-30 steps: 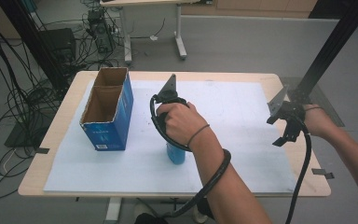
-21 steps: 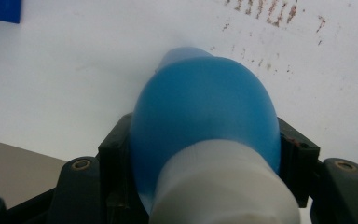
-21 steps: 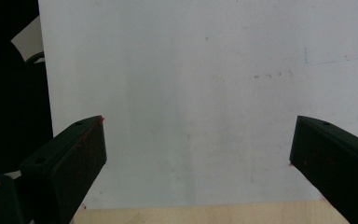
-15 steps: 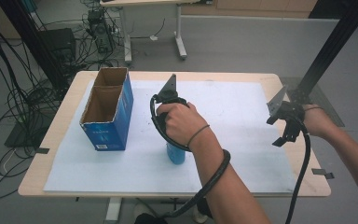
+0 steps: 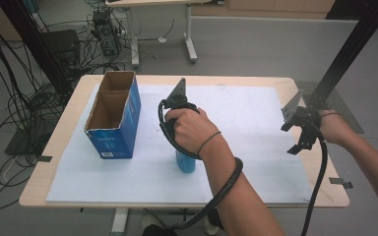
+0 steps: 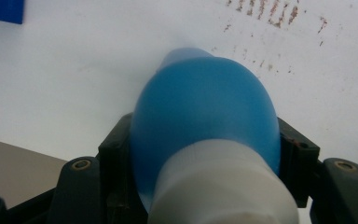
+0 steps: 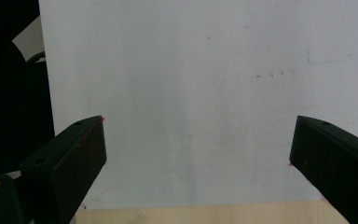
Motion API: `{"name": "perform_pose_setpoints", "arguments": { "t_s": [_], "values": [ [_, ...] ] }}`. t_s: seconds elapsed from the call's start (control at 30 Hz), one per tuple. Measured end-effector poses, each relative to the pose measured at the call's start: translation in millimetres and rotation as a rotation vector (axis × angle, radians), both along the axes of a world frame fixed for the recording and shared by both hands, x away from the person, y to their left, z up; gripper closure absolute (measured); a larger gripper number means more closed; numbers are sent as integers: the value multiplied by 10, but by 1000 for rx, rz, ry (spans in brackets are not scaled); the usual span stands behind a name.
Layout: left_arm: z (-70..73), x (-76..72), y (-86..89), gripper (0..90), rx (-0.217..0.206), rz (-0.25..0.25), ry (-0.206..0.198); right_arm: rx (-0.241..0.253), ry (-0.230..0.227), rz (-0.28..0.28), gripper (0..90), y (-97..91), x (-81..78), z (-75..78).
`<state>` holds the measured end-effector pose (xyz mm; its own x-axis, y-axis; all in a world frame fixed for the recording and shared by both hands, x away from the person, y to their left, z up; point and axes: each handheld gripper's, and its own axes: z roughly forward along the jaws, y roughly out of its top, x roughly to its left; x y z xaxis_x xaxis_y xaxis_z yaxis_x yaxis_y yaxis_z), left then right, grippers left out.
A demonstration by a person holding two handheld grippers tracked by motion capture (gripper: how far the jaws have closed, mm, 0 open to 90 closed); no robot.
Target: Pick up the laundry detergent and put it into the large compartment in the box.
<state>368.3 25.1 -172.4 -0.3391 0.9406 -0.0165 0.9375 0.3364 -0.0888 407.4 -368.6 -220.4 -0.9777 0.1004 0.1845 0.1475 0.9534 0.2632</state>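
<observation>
Left gripper (image 5: pixel 181 147) points down over the middle of the table (image 5: pixel 54 182), jaws pinching a blue bottle (image 5: pixel 185 161) by its upper body. Bottle stands upright on the white sheet (image 5: pixel 256 162), closer to the near edge than the far one, base on the sheet as far as the high view tells. In the left gripper view the bottle (image 6: pixel 205 116) sits between the two black jaws, pads tight on both sides, with its white cap (image 6: pixel 223 186) nearest the camera. Left hand (image 5: pixel 189 129) wraps the gripper body, cable looping down around the forearm. An open cardboard box (image 5: pixel 113 115), blue sides, stands near the left edge of the table, toward the far left corner, well apart from the bottle; two compartments inside, nothing seen in them. Right gripper (image 5: pixel 302 135) is by the right edge of the table, well apart from bottle and box, held in the right hand (image 5: pixel 334 129). In the right gripper view its jaws are spread wide with nothing between them, bare sheet (image 7: pixel 191 93) below and a strip of wood table edge (image 7: pixel 191 215) at the bottom. Faint brown specks mark the sheet (image 6: pixel 270 14) beyond the bottle in the left gripper view.
</observation>
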Motion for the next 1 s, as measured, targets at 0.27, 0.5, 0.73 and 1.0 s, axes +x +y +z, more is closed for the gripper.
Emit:
{"name": "perform_pose_setpoints", "arguments": {
  "t_s": [0.27,0.5,0.73,1.0],
  "values": [
    [-1,-8,1,370,2,4,-4,-3,1,2,37,19,-3,4],
    [-1,-4,5,370,1,1,-2,0,1,4,37,18,3,-3],
    [-1,1,28,370,-6,1,0,-3,4,5,37,50,6,-11],
    [1,-9,46,370,-11,0,-2,-10,3,9,37,90,12,0]
  ]
}}
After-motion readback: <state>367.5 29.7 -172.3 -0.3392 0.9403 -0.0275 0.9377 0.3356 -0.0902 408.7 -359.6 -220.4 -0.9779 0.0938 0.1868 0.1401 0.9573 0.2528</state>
